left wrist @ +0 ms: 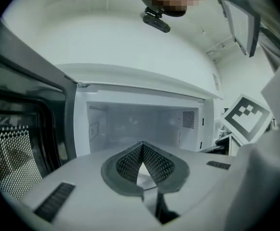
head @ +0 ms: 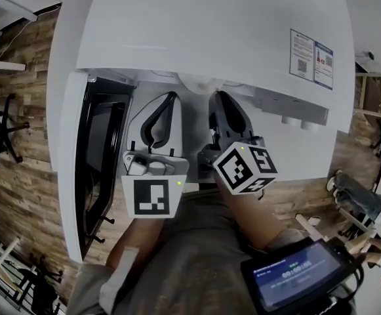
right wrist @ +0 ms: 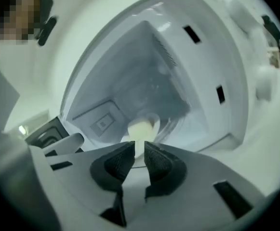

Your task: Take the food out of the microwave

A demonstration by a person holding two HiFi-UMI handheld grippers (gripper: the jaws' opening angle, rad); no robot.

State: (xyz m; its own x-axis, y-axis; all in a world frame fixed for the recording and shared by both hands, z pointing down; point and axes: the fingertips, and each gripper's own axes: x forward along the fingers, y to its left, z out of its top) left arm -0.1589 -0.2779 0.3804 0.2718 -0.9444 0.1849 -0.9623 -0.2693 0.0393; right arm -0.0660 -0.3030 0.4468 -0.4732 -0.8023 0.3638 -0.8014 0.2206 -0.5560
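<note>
The white microwave (head: pixel 210 25) stands with its door (head: pixel 98 163) swung open to the left. Inside its cavity (right wrist: pixel 144 71), a pale piece of food (right wrist: pixel 140 128) lies on a round glass plate (right wrist: pixel 171 124). My right gripper (right wrist: pixel 139 146) points at that food from just outside the opening, rolled to one side. Its jaws stand a narrow gap apart with nothing between them. My left gripper (left wrist: pixel 142 144) is level in front of the cavity (left wrist: pixel 140 124), tips touching and empty. From the head view, the left gripper (head: pixel 170 97) and the right gripper (head: pixel 220 97) sit side by side at the opening.
The dark mesh-window door (left wrist: pixel 19 143) juts out at the left. Control knobs (head: pixel 295 122) sit on the microwave's right front. Printed stickers (head: pixel 311 58) are on its top. A lit screen (head: pixel 301 274) hangs low at the right. A person's legs (head: pixel 354 195) stand on the wooden floor.
</note>
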